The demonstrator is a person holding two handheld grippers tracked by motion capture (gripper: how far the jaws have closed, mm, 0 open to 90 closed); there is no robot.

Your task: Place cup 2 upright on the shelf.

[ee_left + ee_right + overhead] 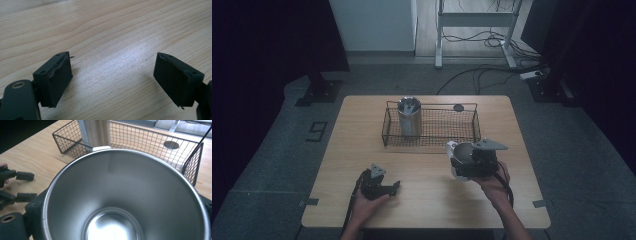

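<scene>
Steel cup (127,195) held in the right gripper (475,162), mouth toward that gripper's camera.

Its brushed metal inside and round bottom show in the right gripper view, with the jaws pinching it from both sides; in the high view the cup sits in that gripper just in front of the wire basket (430,125), above the wooden table (362,150), near the right edge. Inside the basket, at its left end, a second metal cup (410,118) stands upright. A dark round disc (458,107) lies on the table just behind the basket. The left gripper (395,186) rests low near the table's front edge, well apart from the cup, its jaws spread wide over bare wood with nothing between them.
</scene>
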